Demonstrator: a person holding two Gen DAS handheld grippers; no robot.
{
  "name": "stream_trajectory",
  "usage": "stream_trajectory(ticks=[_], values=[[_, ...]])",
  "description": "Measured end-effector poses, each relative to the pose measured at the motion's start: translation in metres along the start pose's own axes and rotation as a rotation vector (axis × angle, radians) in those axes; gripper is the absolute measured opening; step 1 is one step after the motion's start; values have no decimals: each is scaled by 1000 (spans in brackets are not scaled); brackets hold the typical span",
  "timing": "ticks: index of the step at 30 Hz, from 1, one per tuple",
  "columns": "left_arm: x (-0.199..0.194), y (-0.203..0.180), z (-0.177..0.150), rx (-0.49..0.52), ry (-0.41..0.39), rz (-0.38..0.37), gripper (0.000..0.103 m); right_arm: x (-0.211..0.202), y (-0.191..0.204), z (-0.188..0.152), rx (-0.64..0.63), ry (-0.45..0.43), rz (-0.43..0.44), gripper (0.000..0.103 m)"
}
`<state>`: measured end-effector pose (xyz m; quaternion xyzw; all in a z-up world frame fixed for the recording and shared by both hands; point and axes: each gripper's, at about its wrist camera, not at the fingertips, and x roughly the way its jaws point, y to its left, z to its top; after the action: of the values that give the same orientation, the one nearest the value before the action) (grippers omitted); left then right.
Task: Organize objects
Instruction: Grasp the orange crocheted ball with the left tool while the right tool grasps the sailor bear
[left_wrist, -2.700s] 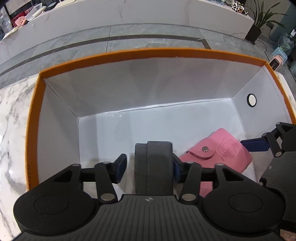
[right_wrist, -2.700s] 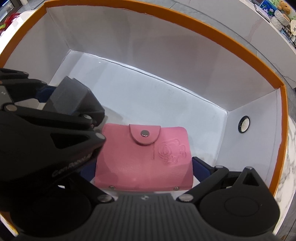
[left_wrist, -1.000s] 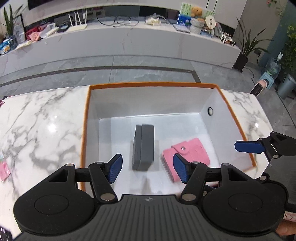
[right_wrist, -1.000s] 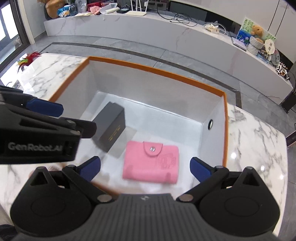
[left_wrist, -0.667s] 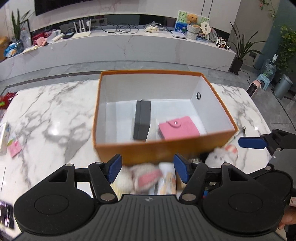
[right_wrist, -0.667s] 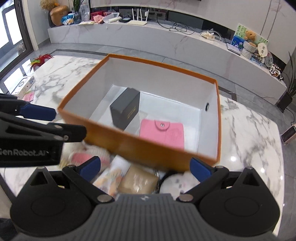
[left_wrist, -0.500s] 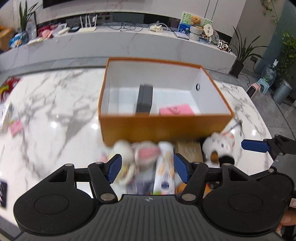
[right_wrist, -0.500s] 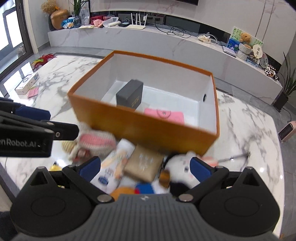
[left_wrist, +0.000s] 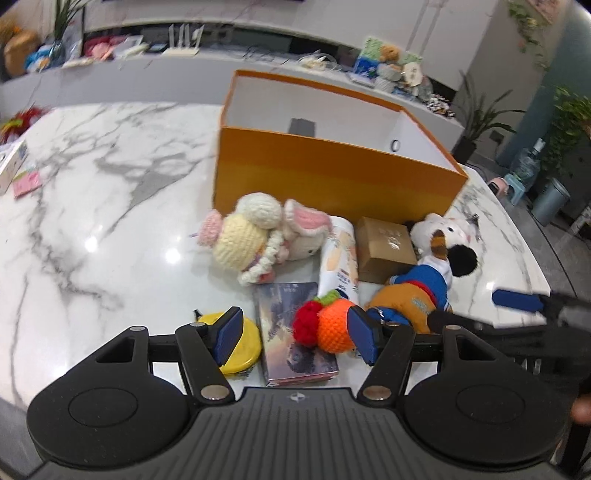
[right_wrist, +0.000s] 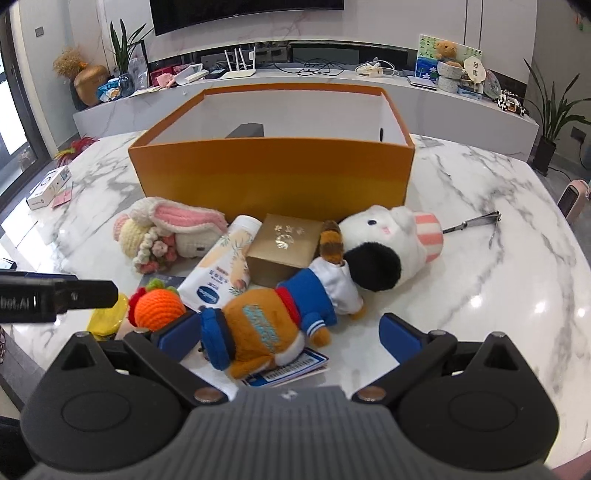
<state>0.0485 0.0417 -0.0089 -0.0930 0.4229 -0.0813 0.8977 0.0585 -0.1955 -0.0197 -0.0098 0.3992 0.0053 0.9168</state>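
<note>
An orange box (left_wrist: 332, 177) (right_wrist: 273, 173) stands on the marble table with a dark grey box (left_wrist: 302, 127) (right_wrist: 246, 131) inside. In front of it lies a pile: a crochet bunny doll (left_wrist: 255, 236) (right_wrist: 170, 229), a lotion tube (left_wrist: 339, 258), a gold carton (right_wrist: 284, 240), a white plush (right_wrist: 388, 243), a plush in blue and orange (right_wrist: 266, 321), crochet fruit (left_wrist: 325, 325), a book (left_wrist: 291, 332) and a yellow tin (left_wrist: 240, 343). My left gripper (left_wrist: 295, 336) hangs open over the book and fruit. My right gripper (right_wrist: 290, 338) hangs open over the blue-and-orange plush. Neither grips anything.
A metal clipper (right_wrist: 471, 221) lies on the table to the right of the pile. A small white carton (right_wrist: 48, 188) and a pink card (left_wrist: 26, 181) sit at the far left. A blue-and-white card (right_wrist: 291, 369) lies under the plush. The table edge runs close below both grippers.
Both grippers let go inside the box, then pulled back out of it and sank lower. The pile in front of the box has come into view.
</note>
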Motion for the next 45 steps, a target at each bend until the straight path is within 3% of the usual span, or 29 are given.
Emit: stream_trajectory(ticks=[4,8,25,30,33,37,39,45], values=[[6,-13,-12,77,-47,-4,73,1,-14,-1,83,-36,-5,102],[17,-24,-17,164,-44,14,73,10,-27,1,192,-32,33,102],[39,-33,-15,220,-32,-28,73,55,-17,2,316,63,34,102],[42,-31,-15,212,-28,-15,62,61,-13,3,322,72,24,101],[42,-29,-15,204,-29,-22,62,67,-11,2,330,98,22,91],[43,-28,-15,201,-33,-26,62,72,-9,1,331,108,24,88],[43,-27,-16,201,-36,-30,62,73,-11,0,349,107,60,76],[44,-25,-16,190,-37,-46,62,76,-12,1,360,109,89,73]])
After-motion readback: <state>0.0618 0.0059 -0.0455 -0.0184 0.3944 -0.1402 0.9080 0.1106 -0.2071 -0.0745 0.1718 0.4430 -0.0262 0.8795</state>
